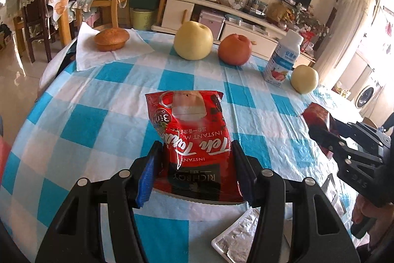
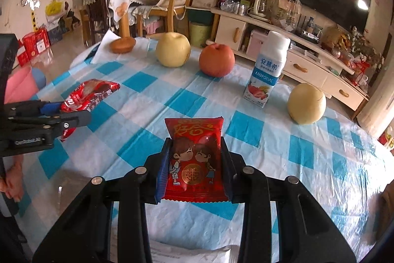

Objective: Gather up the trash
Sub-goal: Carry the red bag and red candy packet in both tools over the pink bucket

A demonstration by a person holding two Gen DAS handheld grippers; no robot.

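Grippers both loaded | left gripper (image 1: 194, 164) clamped on red tea sachet (image 1: 189, 130), long axis running near-to-far, far end sticking out past the fingers over the checked tablecloth (image 1: 103, 95) | right gripper (image 2: 195, 164) pinching red candy packet (image 2: 194, 154), same near-far lie, top edge far

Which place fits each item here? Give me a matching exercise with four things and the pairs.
Things:
1. milk tea packet
2. cartoon-couple packet
3. muffin
4. milk bottle

Places:
a. on a white napkin
b. between the right gripper's fingers
c. standing between the red apple and a small pear
d. between the left gripper's fingers

Pairs: 1-d, 2-b, 3-a, 4-c
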